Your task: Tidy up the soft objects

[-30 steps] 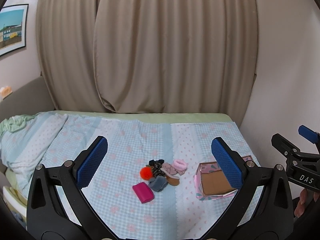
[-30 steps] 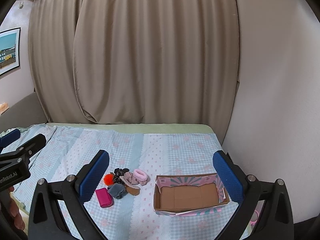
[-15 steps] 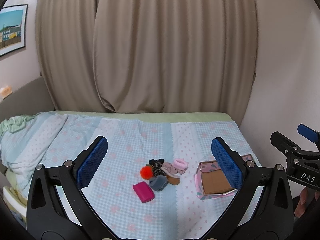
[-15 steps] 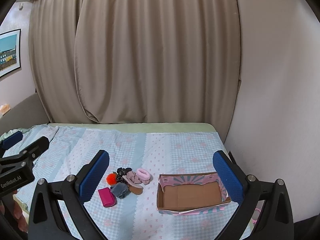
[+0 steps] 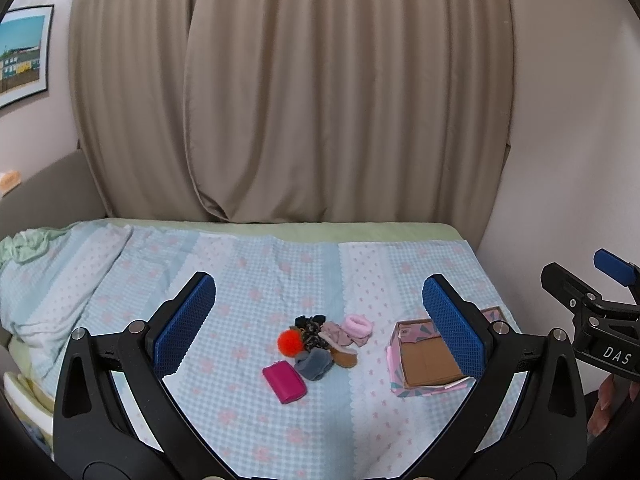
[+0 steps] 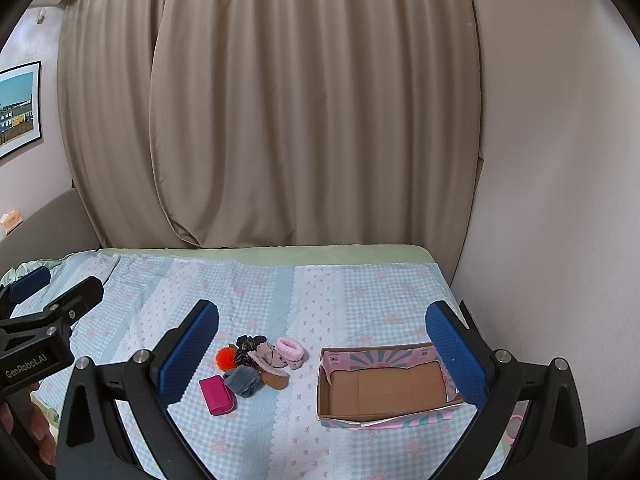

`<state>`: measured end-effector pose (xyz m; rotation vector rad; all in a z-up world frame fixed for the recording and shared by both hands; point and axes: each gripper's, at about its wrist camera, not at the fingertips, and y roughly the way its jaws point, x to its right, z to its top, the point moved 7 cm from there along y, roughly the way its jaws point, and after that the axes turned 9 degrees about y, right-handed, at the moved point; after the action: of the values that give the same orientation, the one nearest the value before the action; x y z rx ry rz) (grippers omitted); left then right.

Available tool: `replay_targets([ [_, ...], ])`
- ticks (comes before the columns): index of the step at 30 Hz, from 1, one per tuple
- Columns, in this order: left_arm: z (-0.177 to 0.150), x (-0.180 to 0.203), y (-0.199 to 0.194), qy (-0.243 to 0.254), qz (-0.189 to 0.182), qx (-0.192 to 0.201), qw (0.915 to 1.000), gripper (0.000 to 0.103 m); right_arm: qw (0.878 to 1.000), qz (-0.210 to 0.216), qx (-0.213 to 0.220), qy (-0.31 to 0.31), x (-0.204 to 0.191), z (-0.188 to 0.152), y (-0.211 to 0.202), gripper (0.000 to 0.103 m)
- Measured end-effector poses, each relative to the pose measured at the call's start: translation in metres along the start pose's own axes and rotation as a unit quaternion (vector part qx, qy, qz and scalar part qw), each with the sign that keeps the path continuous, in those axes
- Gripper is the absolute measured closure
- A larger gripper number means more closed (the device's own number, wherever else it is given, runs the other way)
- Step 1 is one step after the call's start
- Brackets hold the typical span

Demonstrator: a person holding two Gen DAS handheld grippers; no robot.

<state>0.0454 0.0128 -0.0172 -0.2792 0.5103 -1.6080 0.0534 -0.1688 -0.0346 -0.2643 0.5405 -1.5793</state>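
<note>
On the bed (image 6: 360,296), covered with a blue-and-pink checked quilt, a small heap of soft items was seen near centre. An orange pom-pom (image 6: 226,357) lay at the heap's 9 o'clock, touching a black scrunchie (image 6: 249,343) at 12 o'clock. A pink fleece bootie (image 6: 289,351) sat at 2 o'clock, beside a second bootie with a brown sole (image 6: 273,371). A grey scrunchie (image 6: 242,383) was at 6 o'clock, and a magenta pouch (image 6: 217,395) lay just beside it at 8 o'clock, apart from the rest by a thin gap.

An open cardboard box (image 6: 385,387) with pink-patterned sides was placed at 3 o'clock of the heap, well apart, its inside bare.

Both tools were held above the near edge of the bed. Left gripper (image 5: 319,324): jaws spread wide, nothing between the blue pads, heap framed between them. Right gripper (image 6: 322,354): jaws likewise wide apart, nothing gripped, box and heap framed between them. Each gripper was visible at the other camera's edge, with part of a hand (image 6: 38,432) below it.

Beige curtains (image 6: 280,112) hung behind the bed; a framed picture (image 6: 16,110) was noted at 9 o'clock on the wall.
</note>
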Motion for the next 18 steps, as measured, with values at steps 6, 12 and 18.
replay_targets([
  [6, -0.001, -0.001, 0.000, -0.001, -0.002, -0.001, 1.0000, 0.000, 1.000, 0.003, -0.001, 0.005, 0.000, 0.000, 0.000, 0.000],
  [12, -0.001, 0.002, 0.004, 0.000, -0.004, -0.003, 1.0000, 0.000, 1.000, 0.001, -0.002, 0.009, 0.002, 0.000, 0.001, 0.000],
  [18, 0.002, 0.006, 0.016, -0.009, -0.003, -0.012, 0.9999, 0.000, 1.000, 0.001, -0.007, 0.004, 0.005, 0.001, 0.005, 0.000],
])
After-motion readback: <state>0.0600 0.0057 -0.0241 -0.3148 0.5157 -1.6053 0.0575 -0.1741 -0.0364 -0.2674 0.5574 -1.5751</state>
